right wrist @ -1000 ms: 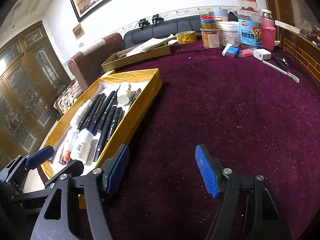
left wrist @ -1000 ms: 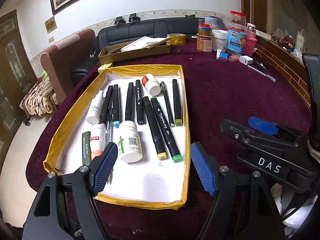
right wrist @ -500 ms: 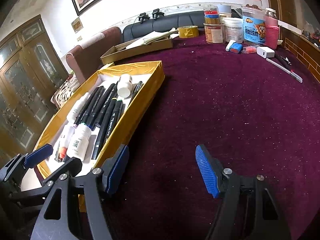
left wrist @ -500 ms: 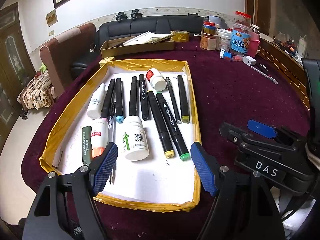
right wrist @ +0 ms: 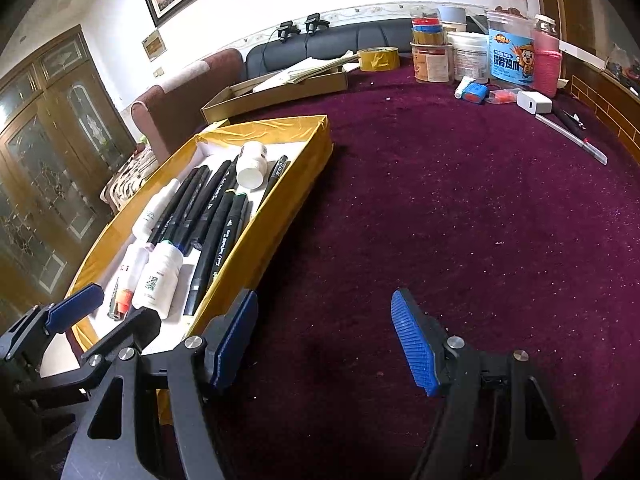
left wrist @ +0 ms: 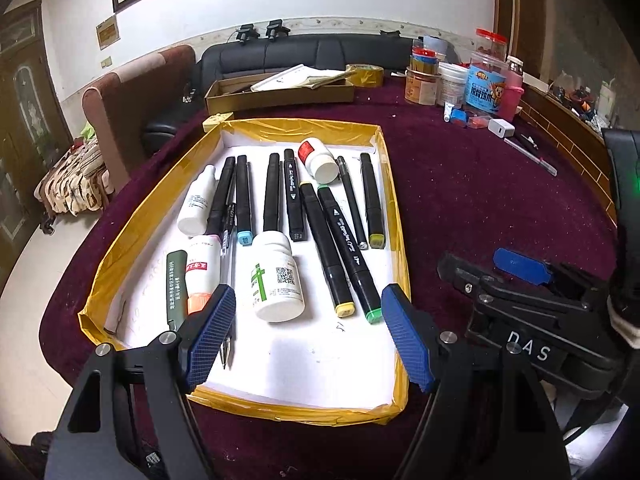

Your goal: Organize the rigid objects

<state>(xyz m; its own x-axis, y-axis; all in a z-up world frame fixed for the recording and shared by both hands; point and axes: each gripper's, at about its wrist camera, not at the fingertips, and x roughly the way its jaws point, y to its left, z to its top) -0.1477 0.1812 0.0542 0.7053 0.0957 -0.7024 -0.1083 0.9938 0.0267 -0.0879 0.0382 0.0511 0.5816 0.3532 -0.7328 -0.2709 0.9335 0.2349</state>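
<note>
Left gripper (left wrist: 308, 332) hangs over the near end of the yellow-taped tray (left wrist: 394, 216), fingers spread wide with nothing between them. From that wrist view you can look straight into the tray: a white pill bottle (left wrist: 276, 280) with a green cross lying nearest, the yellow-tipped marker (left wrist: 326, 248) and green-tipped marker (left wrist: 350, 252) beside it, then a row of black markers (left wrist: 272, 192), and a red-labelled bottle (left wrist: 318, 158) at the far end. The right gripper (left wrist: 520, 300) only shows up side-on here, off to the right.

The right wrist view gives you its blue pads properly: right gripper (right wrist: 324, 344) fingers also spread, empty, above bare maroon tablecloth (right wrist: 460, 208) just beside the tray's wall. Further back it shows the tape roll (right wrist: 378, 59) and snack jar (right wrist: 510, 46) more clearly.
</note>
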